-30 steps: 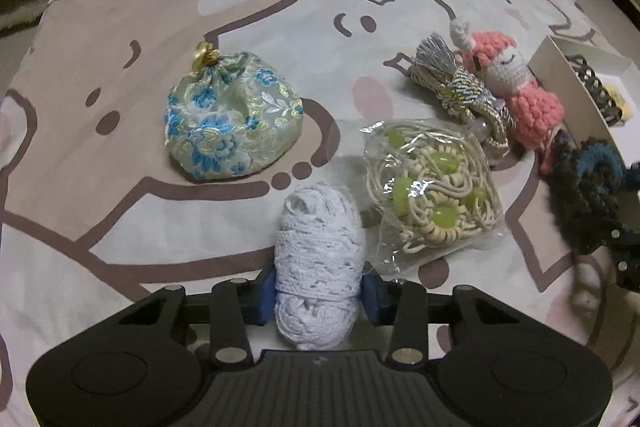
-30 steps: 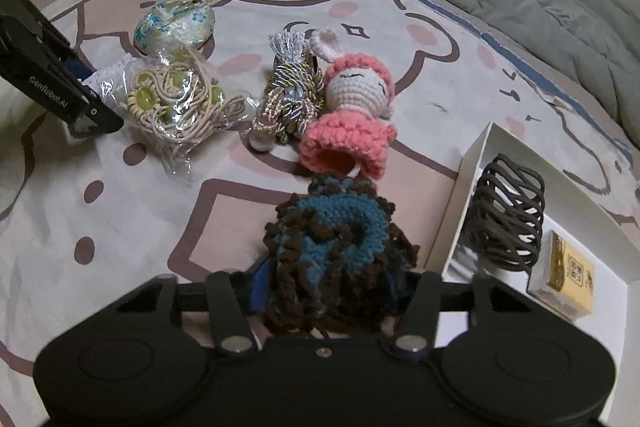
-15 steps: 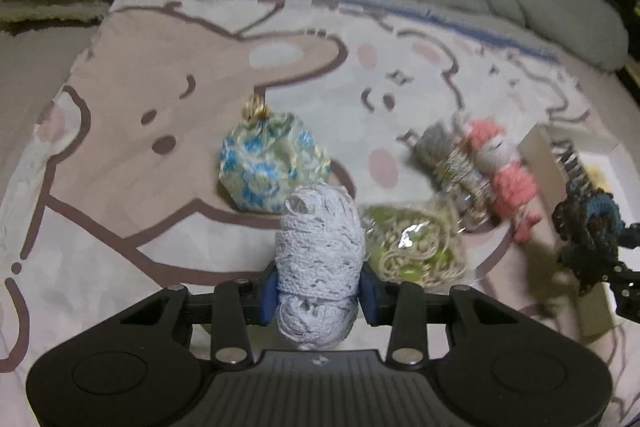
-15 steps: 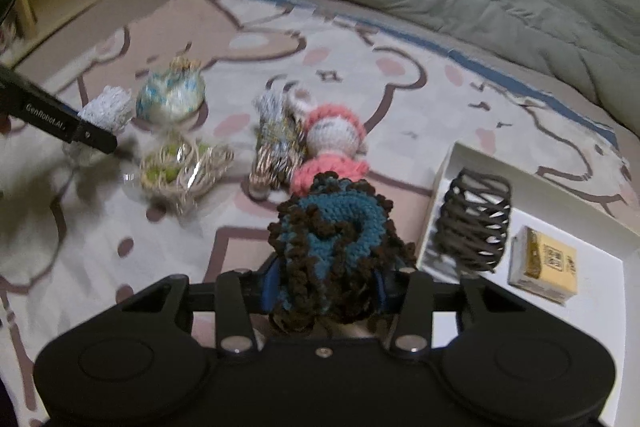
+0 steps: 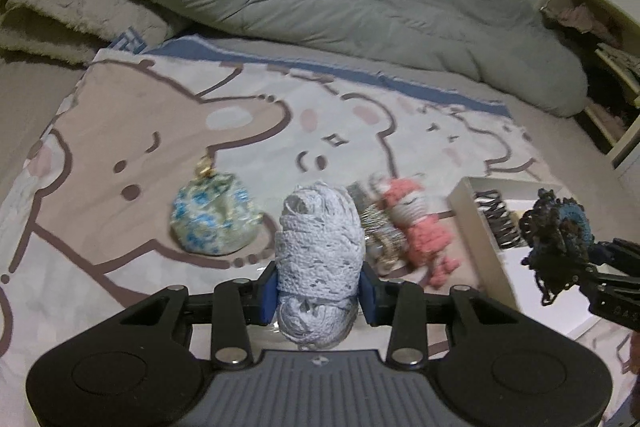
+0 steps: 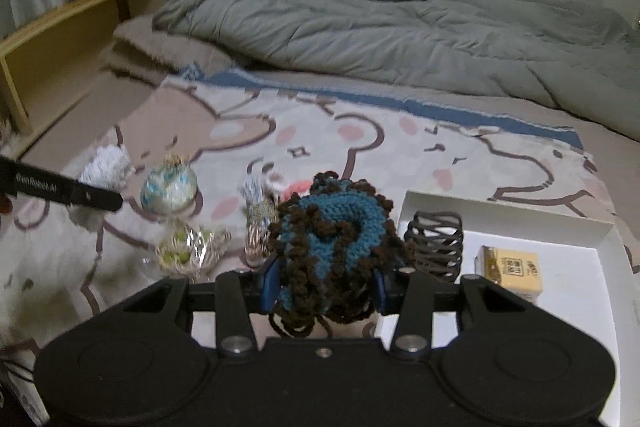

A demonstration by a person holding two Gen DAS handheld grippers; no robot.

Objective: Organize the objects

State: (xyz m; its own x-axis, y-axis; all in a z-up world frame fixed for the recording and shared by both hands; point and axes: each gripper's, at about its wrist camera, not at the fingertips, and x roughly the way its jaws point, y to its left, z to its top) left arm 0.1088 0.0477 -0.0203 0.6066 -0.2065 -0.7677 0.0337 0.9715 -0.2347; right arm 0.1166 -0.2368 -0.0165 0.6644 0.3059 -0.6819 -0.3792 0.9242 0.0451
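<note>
Left gripper: its jaws were closed on the white lace roll, pinching it low on its sides so it stood upright, lifted clear of the bed.
Right gripper: its jaws were clamped on the teal-and-brown crochet scrunchie, carried just beside the near left corner of the white box.
White box: it sat on the cartoon blanket at the right and already held a dark spiral hair tie and a small yellow carton, so it was probably the collection point.
Left on the blanket: a floral pouch, a pink crochet doll, a tasselled cord bundle and a bagged bead string, loose and close together.
Reason for the holds: likely both soft items were being carried to the box together.
</note>
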